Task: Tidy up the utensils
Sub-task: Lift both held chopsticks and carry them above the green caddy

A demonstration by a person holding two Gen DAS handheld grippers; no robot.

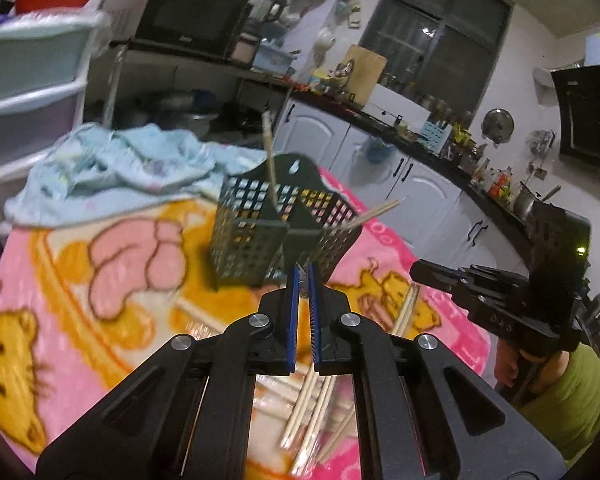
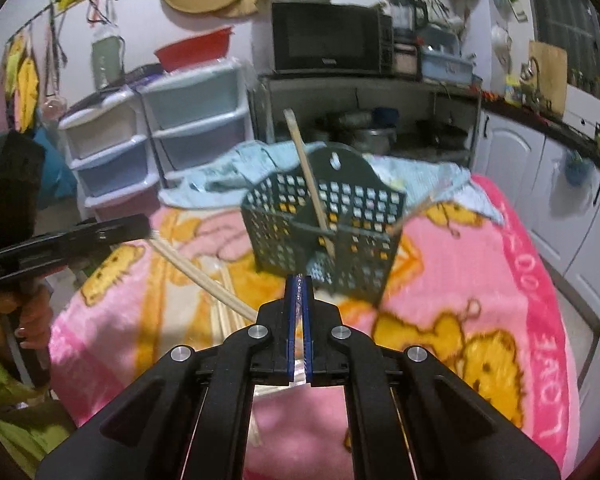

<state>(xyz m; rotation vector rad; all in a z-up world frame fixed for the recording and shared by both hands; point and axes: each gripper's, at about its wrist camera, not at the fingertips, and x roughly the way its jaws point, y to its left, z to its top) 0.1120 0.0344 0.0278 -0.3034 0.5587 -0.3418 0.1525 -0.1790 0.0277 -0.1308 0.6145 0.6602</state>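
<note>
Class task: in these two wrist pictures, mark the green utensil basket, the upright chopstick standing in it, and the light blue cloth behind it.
green utensil basket (image 2: pixel 352 216): right wrist view, on its perforated back wall.
upright chopstick (image 2: pixel 305 164): right wrist view, on the shaft above the rim.
light blue cloth (image 1: pixel 112 164): left wrist view, on its crumpled middle.

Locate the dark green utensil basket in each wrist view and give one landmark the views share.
Left wrist: utensil basket at centre, just above the left gripper.
Right wrist: centre, above the right gripper.
Shared landmark: black microwave on the shelf behind.

Right tongs (image 2: pixel 299 280) pinched on clear plastic wrap (image 2: pixel 299 360), green basket (image 2: pixel 324 232) holding one chopstick (image 2: pixel 310 180), loose chopsticks (image 2: pixel 204 276) on pink blanket (image 2: pixel 480 280)
</note>
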